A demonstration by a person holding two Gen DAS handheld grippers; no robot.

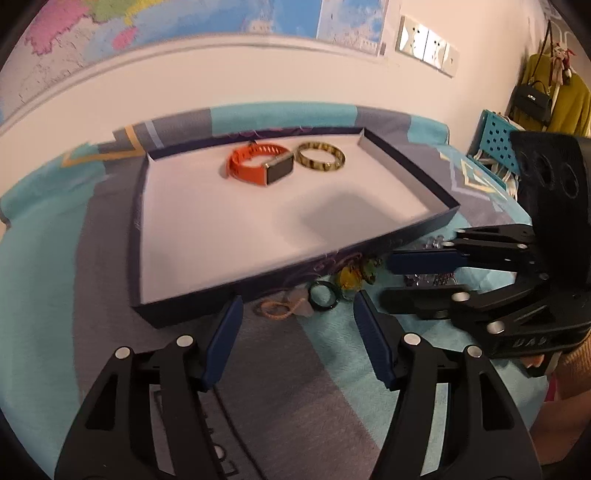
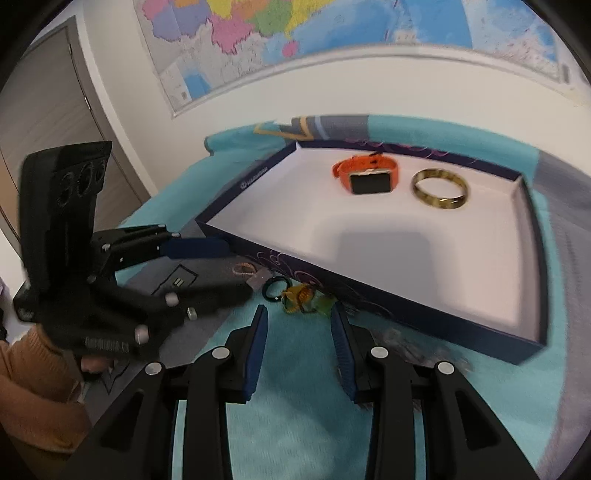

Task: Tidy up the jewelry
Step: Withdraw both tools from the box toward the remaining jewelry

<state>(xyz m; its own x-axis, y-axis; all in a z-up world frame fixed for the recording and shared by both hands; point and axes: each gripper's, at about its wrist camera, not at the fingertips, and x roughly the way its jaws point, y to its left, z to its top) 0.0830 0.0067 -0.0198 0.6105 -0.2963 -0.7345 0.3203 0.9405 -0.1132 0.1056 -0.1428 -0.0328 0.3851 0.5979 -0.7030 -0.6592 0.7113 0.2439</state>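
A shallow dark-blue tray with a white floor lies on the teal cloth. Inside at the back lie an orange smartwatch and a mottled yellow-green bangle. Loose pieces lie in front of the tray: a dark ring, yellow-green pendants, a braided tan cord and clear beads. My left gripper is open and empty just short of the ring. My right gripper is open and empty at the pendants.
A map hangs on the wall behind the table. A blue perforated basket, a black handbag and a yellow garment are at the far right. A grey door stands at the left.
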